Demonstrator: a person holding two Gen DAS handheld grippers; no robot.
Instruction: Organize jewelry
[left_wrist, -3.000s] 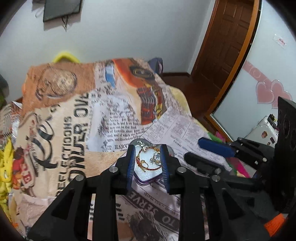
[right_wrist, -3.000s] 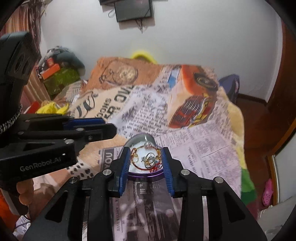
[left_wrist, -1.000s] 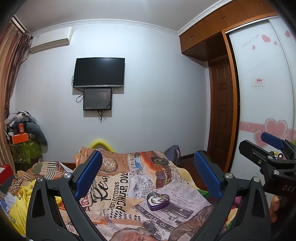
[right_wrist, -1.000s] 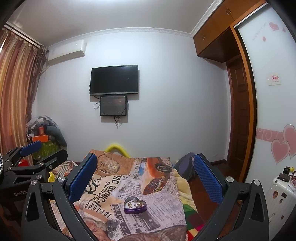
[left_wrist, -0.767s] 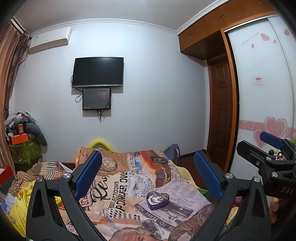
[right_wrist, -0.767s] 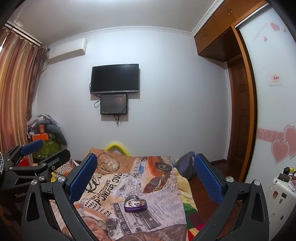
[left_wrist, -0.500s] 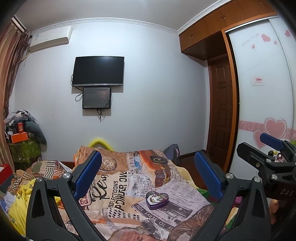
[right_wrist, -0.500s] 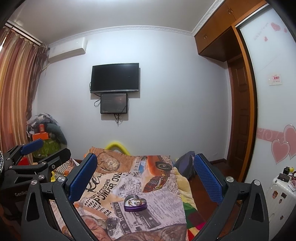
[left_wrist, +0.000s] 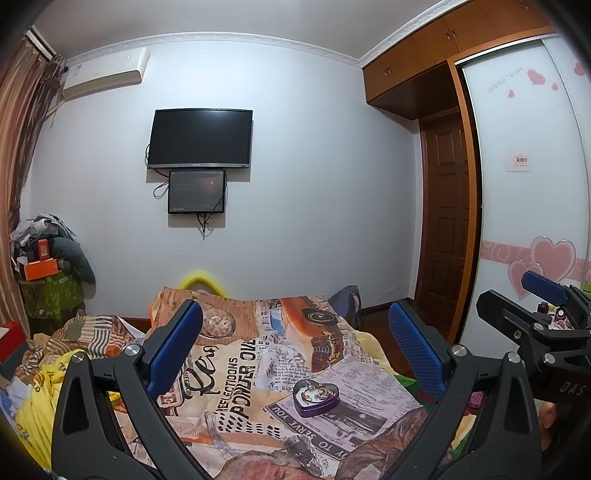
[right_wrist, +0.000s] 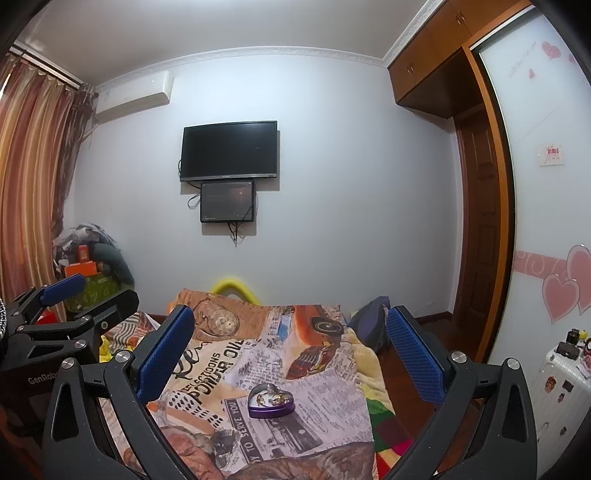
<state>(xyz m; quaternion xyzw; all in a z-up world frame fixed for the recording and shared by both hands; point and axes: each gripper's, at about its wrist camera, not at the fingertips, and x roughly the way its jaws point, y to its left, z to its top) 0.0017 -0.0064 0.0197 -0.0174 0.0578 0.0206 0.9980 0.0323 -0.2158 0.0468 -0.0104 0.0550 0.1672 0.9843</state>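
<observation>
A purple heart-shaped tin lies open on the printed bedspread, with gold jewelry inside. It also shows in the right wrist view. My left gripper is wide open and empty, held back from and above the tin. My right gripper is wide open and empty, also back from the tin. The right gripper shows at the right edge of the left wrist view. The left gripper shows at the left of the right wrist view.
A TV and a small screen hang on the far wall. A wooden door and a wardrobe with heart stickers stand right. Piled clothes and boxes sit left. A white suitcase stands right.
Three seconds ago both grippers were nearly closed around the tin, close up. Since then both have pulled far back, tilted up and opened wide. Over the last second almost nothing moves.
</observation>
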